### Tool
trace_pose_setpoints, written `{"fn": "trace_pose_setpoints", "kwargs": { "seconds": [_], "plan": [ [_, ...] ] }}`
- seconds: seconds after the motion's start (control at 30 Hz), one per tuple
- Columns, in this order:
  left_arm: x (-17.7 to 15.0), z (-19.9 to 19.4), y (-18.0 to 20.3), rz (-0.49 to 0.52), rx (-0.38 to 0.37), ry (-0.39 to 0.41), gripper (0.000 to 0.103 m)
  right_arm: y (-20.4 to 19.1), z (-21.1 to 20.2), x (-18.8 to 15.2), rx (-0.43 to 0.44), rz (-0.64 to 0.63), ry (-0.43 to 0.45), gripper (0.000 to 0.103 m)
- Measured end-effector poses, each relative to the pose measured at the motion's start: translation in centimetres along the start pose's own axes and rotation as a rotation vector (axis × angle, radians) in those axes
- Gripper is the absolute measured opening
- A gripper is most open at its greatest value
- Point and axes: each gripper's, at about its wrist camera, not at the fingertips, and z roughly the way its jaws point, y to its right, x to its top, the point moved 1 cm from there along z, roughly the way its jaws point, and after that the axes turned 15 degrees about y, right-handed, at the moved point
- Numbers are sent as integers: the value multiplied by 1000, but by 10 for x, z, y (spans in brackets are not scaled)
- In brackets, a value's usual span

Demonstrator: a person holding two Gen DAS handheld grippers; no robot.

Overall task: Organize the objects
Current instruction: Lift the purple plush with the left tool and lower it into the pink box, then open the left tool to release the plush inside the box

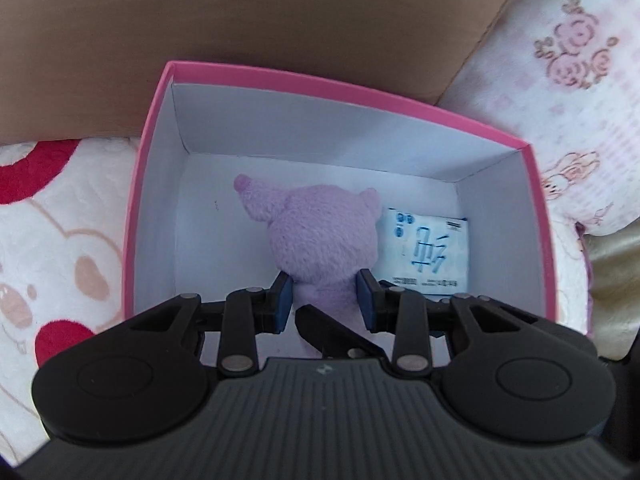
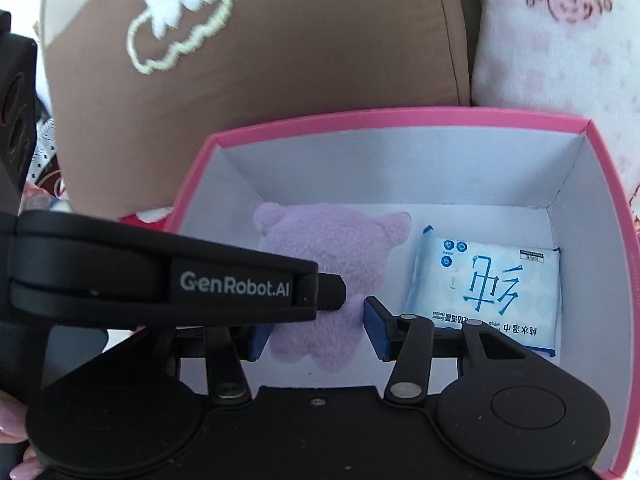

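So both grippers are on the same purple plush toy (image 1: 320, 240). The left gripper (image 1: 325, 300) has its blue pads (image 1: 282, 300) pinching the toy's lower body, jaws narrow. The right gripper (image 2: 318, 332) sits a bit wider, pads squeezing the plush from either side too. The toy hangs inside the pink box (image 1: 352, 92), toward its left wall, and a pack of wet wipes (image 2: 488, 292) lies flat on the box floor by the right wall.
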Motion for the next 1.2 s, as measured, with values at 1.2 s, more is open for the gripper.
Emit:
{"fn": "trace_pose_setpoints", "kwargs": {
  "seconds": [1.2],
  "plan": [
    [-15,-35,13,95,-64,90,43,20,-81,-5,-35,-21,56,34]
  ]
}}
